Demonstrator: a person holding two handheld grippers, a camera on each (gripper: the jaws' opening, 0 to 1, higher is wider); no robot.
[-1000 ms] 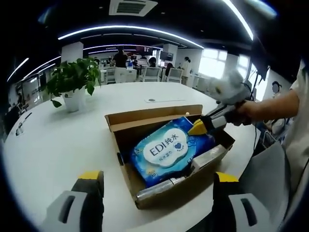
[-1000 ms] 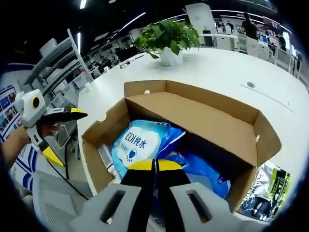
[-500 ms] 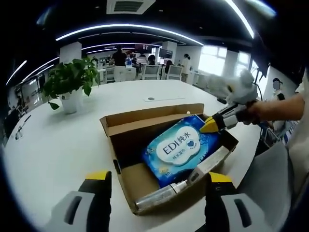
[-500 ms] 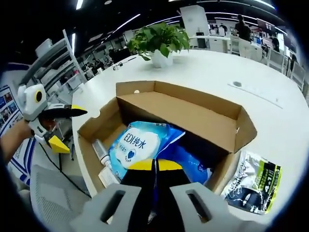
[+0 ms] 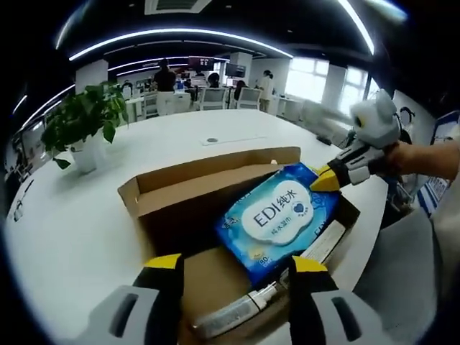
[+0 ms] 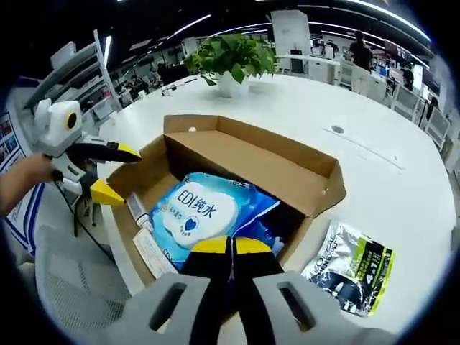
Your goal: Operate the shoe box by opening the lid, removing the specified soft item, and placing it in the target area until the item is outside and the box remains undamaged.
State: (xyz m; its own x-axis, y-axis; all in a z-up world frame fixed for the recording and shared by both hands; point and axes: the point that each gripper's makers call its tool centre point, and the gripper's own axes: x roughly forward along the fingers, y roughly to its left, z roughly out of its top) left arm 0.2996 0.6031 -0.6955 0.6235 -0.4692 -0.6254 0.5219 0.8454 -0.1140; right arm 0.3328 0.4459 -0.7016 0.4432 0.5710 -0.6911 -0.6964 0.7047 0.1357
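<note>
While the right gripper [image 6: 231,246] pinches one edge of the blue wipes pack [image 5: 279,217], the pack sits tilted, half raised inside the open shoe box [image 5: 215,170] on the white table [image 5: 65,215]. The left gripper [image 5: 233,264] hovers close, jaws spread wide.

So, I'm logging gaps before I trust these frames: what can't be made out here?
- Right gripper, right gripper view: its shut jaws cover the wet-wipes pack edge they pinch.
- Cardboard box, left gripper view: the pack hides the floor beneath it.
- Silver tube, left gripper view: label too blurred to read.
- Foil pouch, right gripper view: print too small.
- Left gripper: open, holding nothing.
</note>
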